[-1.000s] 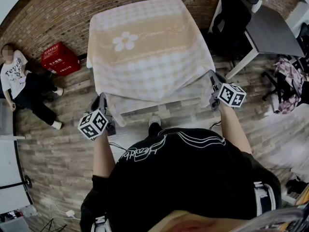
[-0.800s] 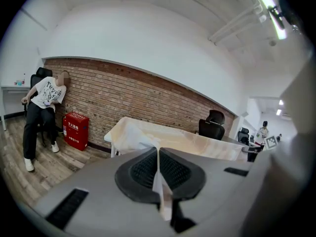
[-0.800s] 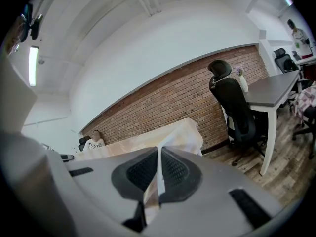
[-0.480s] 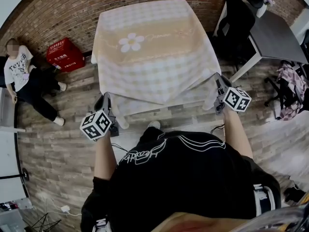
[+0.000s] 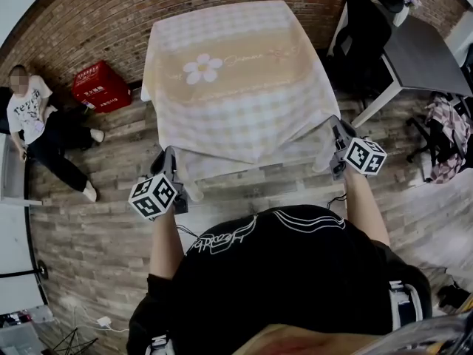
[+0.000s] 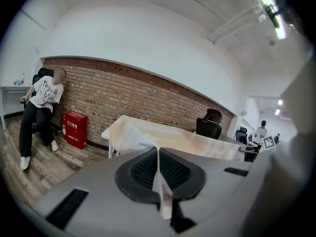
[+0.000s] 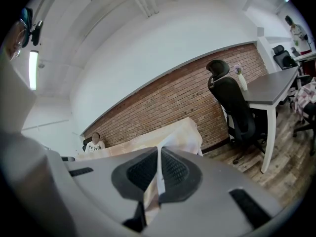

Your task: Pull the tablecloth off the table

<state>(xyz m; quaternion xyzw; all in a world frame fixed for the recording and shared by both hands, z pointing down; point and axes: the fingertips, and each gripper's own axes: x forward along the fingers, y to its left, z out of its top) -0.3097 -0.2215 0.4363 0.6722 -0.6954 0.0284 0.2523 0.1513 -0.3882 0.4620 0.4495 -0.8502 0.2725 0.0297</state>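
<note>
I'm mid-pull. My left gripper (image 5: 170,161) and right gripper (image 5: 334,130) are each pinched tight on a near corner of the checked tablecloth (image 5: 236,87), which lies draped across the upper middle of the frame. Next, I'd say, comes an even draw toward me with both grips firm. My arms reach forward, grippers tilted slightly down.

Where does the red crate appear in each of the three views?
Head view: the crate is at upper left, on the floor by the brick wall, left of the tablecloth.
Left gripper view: left of centre, against the wall, beside the seated person.
Right gripper view: not in it.
Shared landmark: the brick wall, seen in all three.
</note>
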